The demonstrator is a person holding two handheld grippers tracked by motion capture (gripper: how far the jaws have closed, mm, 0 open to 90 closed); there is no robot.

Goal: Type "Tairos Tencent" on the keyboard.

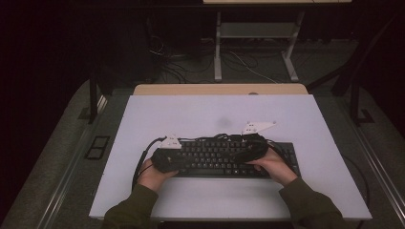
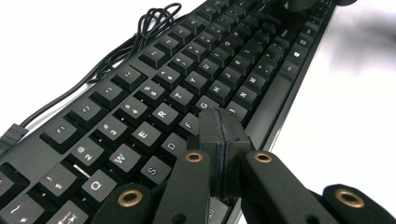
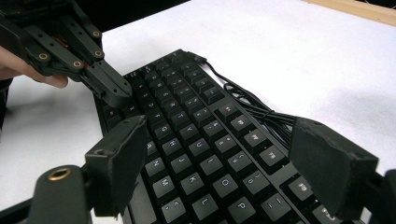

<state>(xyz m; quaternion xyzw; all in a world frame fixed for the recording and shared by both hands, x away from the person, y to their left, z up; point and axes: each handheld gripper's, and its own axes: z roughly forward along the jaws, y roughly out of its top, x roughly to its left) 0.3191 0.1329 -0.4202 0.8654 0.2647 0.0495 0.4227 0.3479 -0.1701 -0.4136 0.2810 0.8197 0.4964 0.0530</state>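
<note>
Right now a black keyboard (image 1: 224, 157) lies flat on the white table (image 1: 210, 114), and both tongs hover over it. The left gripper (image 2: 225, 133) is clenched: its two pads (image 2: 212, 135) press flat against each other with nothing caught between them, and the closed tip sits low over the letter keys, just above the F and G, close to the keyboard's near edge. Whether the tip actually touches a key I cannot tell. Ahead of that tip the rows of keys run away toward the far end of the keyboard, and to the left of it, beyond the number row, the bundled black cable (image 2: 140, 32) lies on the table beside the keyboard's back edge.

The right gripper (image 3: 233, 158) is released, its pads (image 3: 123, 154) standing wide apart with the keyboard's right-hand letter keys showing below and between them; they grasp nothing. Beyond its left pad, the closed tip of the left gripper points down at the far rows of keys, and a hand (image 3: 28, 65) shows behind it. Past its right pad, the cable runs along the keyboard's back edge.

From above, the left gripper (image 1: 165, 155) is over the keyboard's left end and the right gripper (image 1: 255, 143) over its right half, each held in a hand with a dark green sleeve (image 1: 129, 210).
</note>
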